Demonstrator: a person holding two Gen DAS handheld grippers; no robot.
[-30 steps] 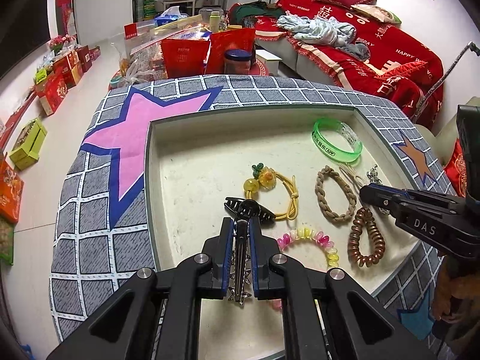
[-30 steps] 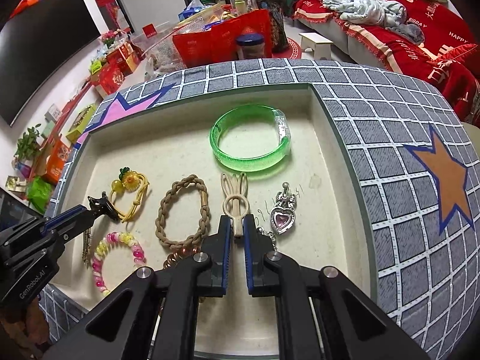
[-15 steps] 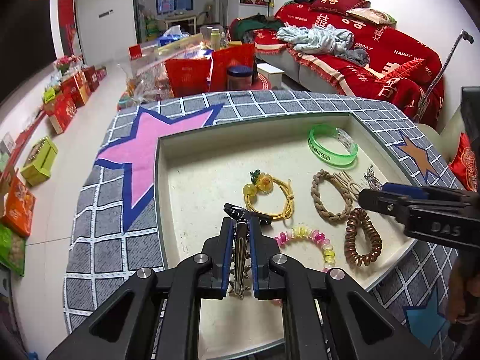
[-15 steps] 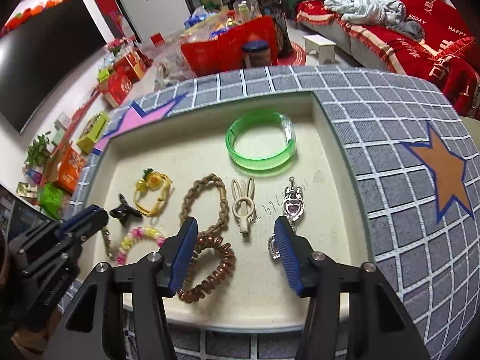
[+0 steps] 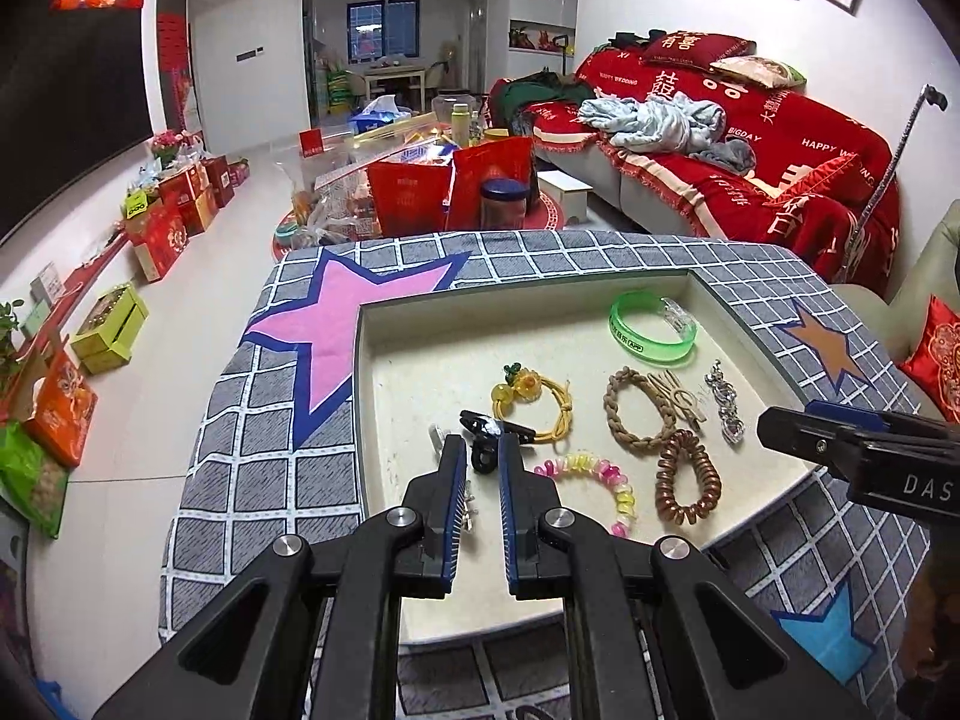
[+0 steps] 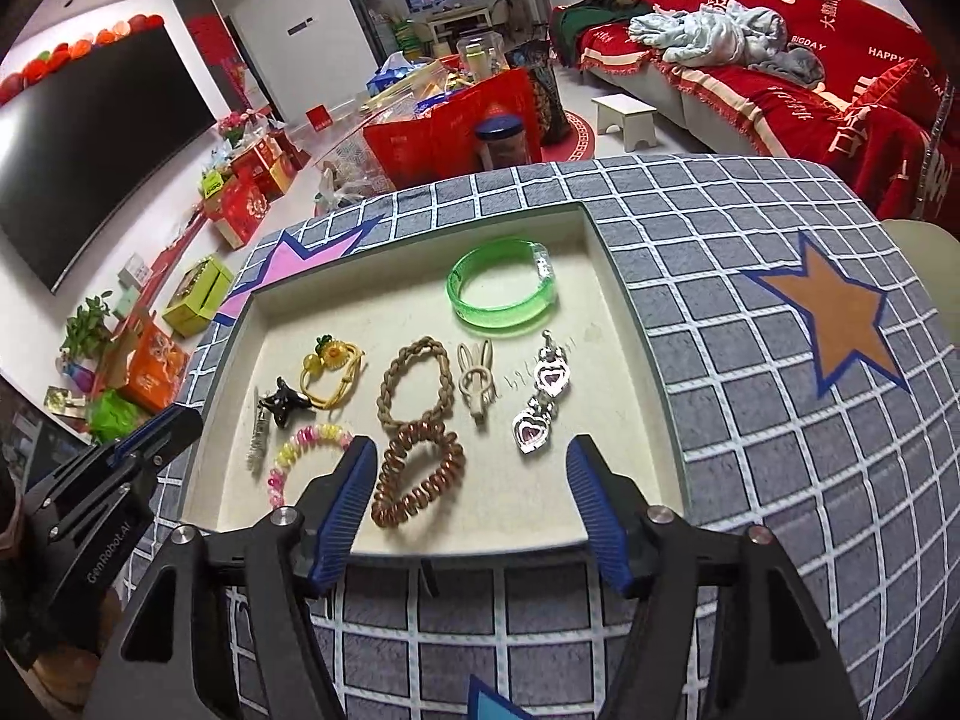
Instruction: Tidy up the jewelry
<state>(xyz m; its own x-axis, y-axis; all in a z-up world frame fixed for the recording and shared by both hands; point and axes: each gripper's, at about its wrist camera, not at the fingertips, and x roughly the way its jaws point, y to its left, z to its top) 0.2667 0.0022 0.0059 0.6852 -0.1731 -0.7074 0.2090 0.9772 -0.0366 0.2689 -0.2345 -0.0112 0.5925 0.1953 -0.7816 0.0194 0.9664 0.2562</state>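
The brown spiral hair tie [image 6: 417,474] lies flat in the near part of the beige tray [image 6: 360,312], its far end touching the braided hair tie [image 6: 414,384]. It is stretched into a loop whose long axis runs away from the camera, leaning a little to the right, so roughly in line with the way the right tongs [image 6: 469,447] point. In the right wrist view it sits between the 2 blue pads, much closer to the left pad [image 6: 354,480] than to the right one, and below them on the tray floor. My judgement is that this is the piece the right hand is best placed for. A grip would call for a small shift to the left so that the loop is centred, with the pads closing across its short width.

The right tongs are wide and opening, with nothing pressed between them. The 2 heart clips [image 6: 540,402] lie just inside the right pad. The pastel bead bracelet [image 6: 306,450] lies just outside the left one.

The left tongs [image 5: 480,443] stand farther off at the tray's left edge. They are drawn narrow and grip nothing. The black claw clip [image 5: 489,429] lies just ahead of their tips, with a silver clip [image 6: 258,432] beside it.

The tray sits sunk in the grid-patterned desk [image 6: 750,420].
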